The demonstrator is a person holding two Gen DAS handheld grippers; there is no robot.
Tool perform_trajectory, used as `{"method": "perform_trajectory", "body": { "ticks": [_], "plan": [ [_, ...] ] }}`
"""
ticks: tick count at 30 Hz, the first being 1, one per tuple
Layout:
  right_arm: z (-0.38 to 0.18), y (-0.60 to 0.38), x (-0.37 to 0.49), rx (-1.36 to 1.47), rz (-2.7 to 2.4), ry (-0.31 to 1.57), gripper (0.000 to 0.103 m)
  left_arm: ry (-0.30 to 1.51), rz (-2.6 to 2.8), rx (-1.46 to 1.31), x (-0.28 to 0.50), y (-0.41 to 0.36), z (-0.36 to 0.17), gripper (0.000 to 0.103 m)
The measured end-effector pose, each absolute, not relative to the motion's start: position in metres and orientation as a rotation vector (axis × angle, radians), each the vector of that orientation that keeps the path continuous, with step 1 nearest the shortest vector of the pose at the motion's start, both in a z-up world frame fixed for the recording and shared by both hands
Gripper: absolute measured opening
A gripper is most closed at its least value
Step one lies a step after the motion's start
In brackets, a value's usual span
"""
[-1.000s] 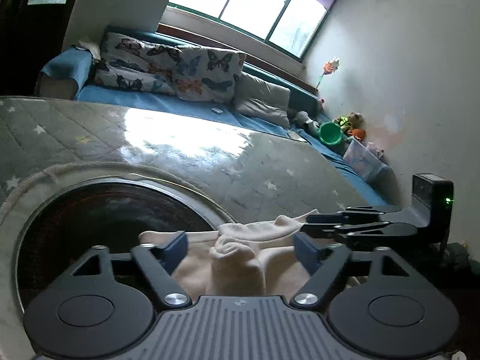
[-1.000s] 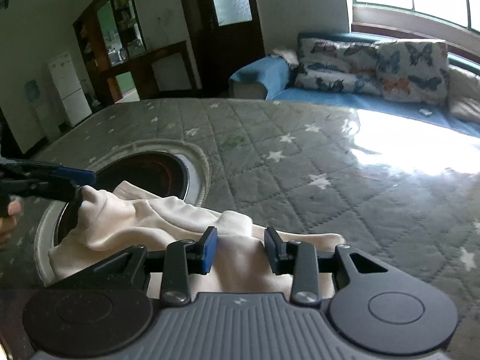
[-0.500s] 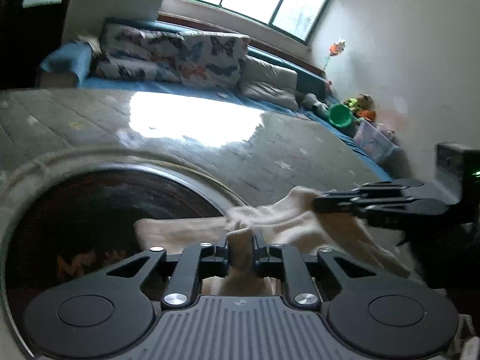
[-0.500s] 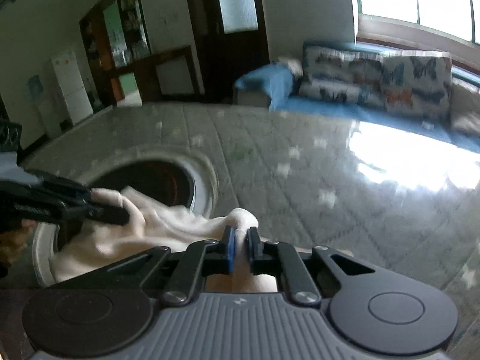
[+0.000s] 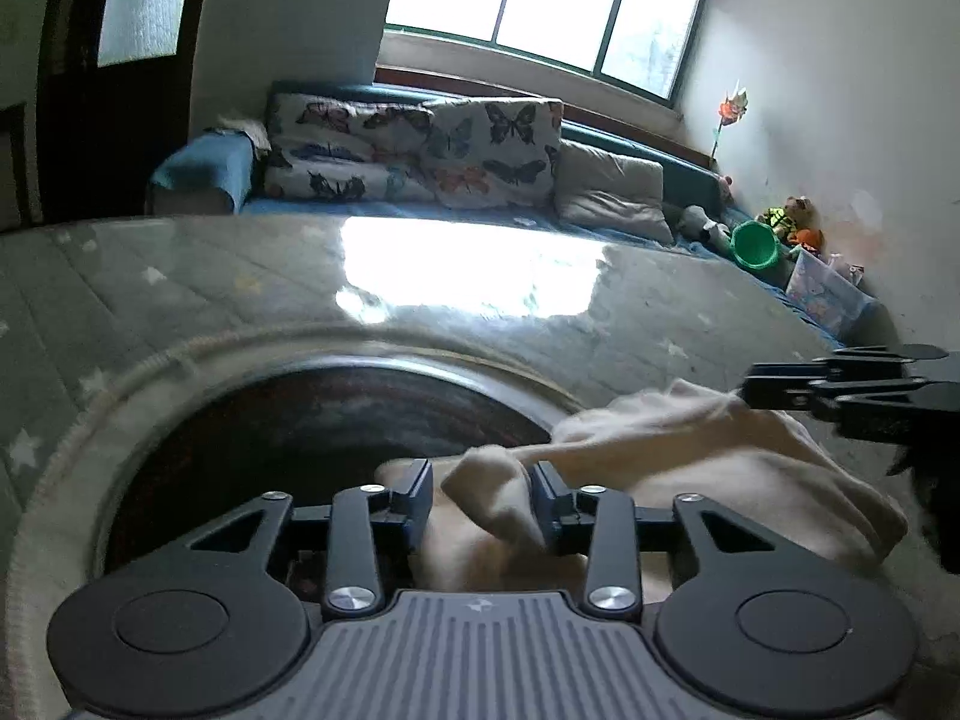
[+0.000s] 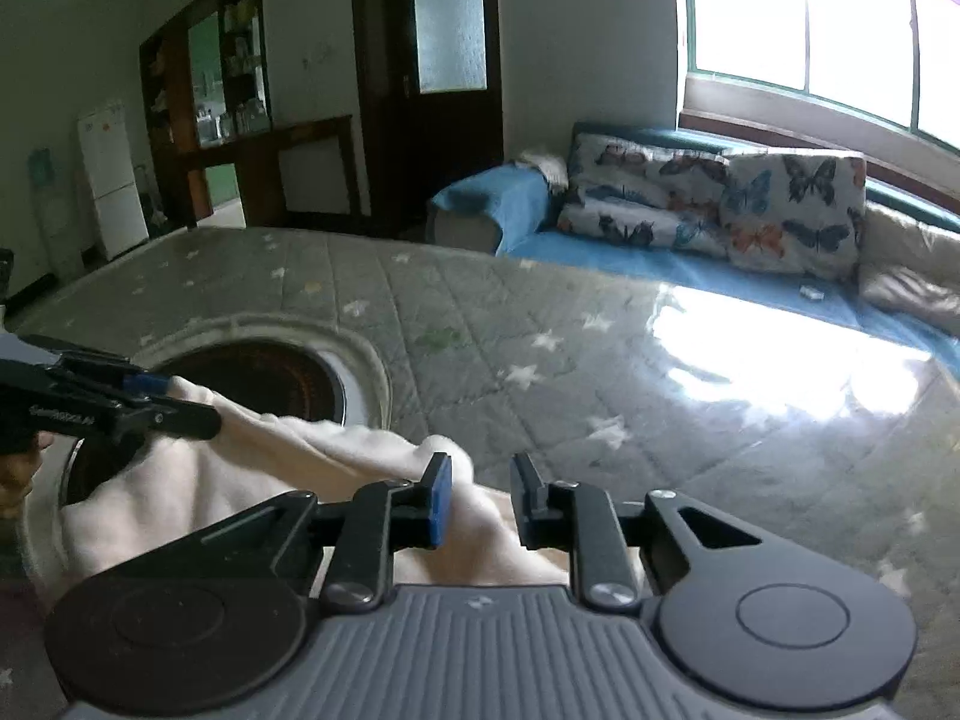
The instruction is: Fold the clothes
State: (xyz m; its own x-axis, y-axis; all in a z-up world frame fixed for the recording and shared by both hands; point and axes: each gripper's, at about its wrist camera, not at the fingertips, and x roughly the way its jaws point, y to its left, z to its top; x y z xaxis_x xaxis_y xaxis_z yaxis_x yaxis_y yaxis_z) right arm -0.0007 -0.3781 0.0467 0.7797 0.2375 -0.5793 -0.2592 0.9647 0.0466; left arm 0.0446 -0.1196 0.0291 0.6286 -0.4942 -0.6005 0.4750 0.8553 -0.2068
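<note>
A cream garment (image 5: 690,468) lies bunched on the quilted grey table cover, partly over a dark round opening (image 5: 300,420). My left gripper (image 5: 483,501) is open, with a fold of the cloth between its fingers. My right gripper (image 6: 477,498) is open too, with a cloth fold (image 6: 360,450) lying between its blue pads. The right gripper also shows at the right of the left wrist view (image 5: 840,390), at the garment's far edge. The left gripper shows at the left of the right wrist view (image 6: 120,408), on the cloth's other end.
The quilted star-pattern cover (image 6: 540,330) spreads wide beyond the garment. A blue sofa with butterfly cushions (image 5: 420,156) stands behind under the window. Toys and a green bucket (image 5: 756,243) sit at the far right. A white fridge (image 6: 111,180) and dark cabinets stand far left.
Both grippers were shut on cloth folds half a second ago and are now open. The garment has dropped lower and spread out between them.
</note>
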Motion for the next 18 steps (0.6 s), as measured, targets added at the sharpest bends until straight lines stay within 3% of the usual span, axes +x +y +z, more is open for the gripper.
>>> {"method": "perform_trajectory", "body": {
  "ticks": [10,18],
  "plan": [
    [0.039,-0.411,-0.015,-0.009,0.231,0.692,0.020,0.600,-0.492,-0.006,0.041,-0.126,0.053,0.038],
    [0.024,-0.403,-0.014,-0.030,0.240,0.720,0.025,0.670,-0.700,0.035,0.038,-0.169,0.039,0.038]
  ]
}}
